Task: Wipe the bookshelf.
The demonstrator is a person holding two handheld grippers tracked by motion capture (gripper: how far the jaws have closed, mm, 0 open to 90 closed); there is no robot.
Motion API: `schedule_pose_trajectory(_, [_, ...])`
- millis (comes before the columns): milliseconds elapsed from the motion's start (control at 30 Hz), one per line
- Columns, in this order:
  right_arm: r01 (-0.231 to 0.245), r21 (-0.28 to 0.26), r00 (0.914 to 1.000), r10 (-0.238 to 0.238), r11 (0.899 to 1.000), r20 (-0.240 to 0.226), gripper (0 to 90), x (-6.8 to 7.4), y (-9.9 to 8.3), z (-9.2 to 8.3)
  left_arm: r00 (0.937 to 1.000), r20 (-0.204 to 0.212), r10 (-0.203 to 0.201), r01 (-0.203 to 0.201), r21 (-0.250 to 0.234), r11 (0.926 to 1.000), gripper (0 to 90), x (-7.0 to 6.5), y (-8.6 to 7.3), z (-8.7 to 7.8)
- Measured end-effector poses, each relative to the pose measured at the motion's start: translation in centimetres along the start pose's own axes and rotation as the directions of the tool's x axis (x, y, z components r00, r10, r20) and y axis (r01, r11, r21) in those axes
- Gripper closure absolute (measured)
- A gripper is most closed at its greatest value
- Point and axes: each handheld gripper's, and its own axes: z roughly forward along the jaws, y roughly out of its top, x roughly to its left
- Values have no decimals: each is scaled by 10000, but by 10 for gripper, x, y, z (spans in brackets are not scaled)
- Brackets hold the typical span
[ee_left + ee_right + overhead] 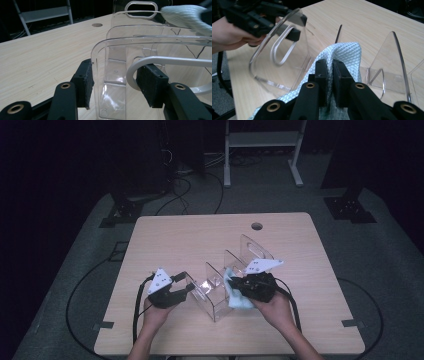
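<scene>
Wiping the clear rack while the other hand steadies it

Cleaning looks to be the step in hand: the clear acrylic divider rack with upright, handle-slotted panels stands near the middle of the pale wooden table, and the light blue waffle-weave cloth is at one of its panels. To do it well, the cloth should be pressed flat against the panel face and drawn along it in even strokes, with pressure low enough that the light rack neither tips nor slides. The bracing hand should keep its end panel square, since a twist there would likely flex the thin plastic.

The right gripper has its jaws pressed almost together, pinching a fold of the cloth, which bulges above the pads and hangs below them. From above, the cloth sits against the rack's near right side.

The left gripper straddles the rack's rounded end panel. Its jaws stand partly spread, one pad outside the clear wall and the other behind the white-edged handle cutout. The left pad sits at the panel's edge, but I cannot tell whether both pads press firmly on it. In the high view this gripper meets the rack's left end.
</scene>
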Motion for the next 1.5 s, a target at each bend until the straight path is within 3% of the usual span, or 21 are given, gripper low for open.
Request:
schedule_pose_trajectory(433, [390,506,9984,-409,9980,389,825,-6,36,40,9999,-41,103,-103,12,9999,475,-1,0,0])
schedule_pose_trajectory(767, [287,1305,9981,-356,9910,504,825,-12,62,69,10000,-54,39,-39,-8,10000,475,-1,0,0])
schedule_pose_trajectory(1200, [-98,1578,9987,17,9874,513,820,-21,78,100,10000,-55,-36,36,15,10000,474,-1,0,0])
schedule_pose_trajectory(1333, [-189,1378,9988,126,9903,464,821,-22,79,97,10000,-42,-24,24,17,10000,473,0,0,0])
schedule_pose_trajectory(1500, [-61,614,9997,46,9981,243,822,-15,80,74,10000,-59,-49,49,-20,10000,472,0,0,0])
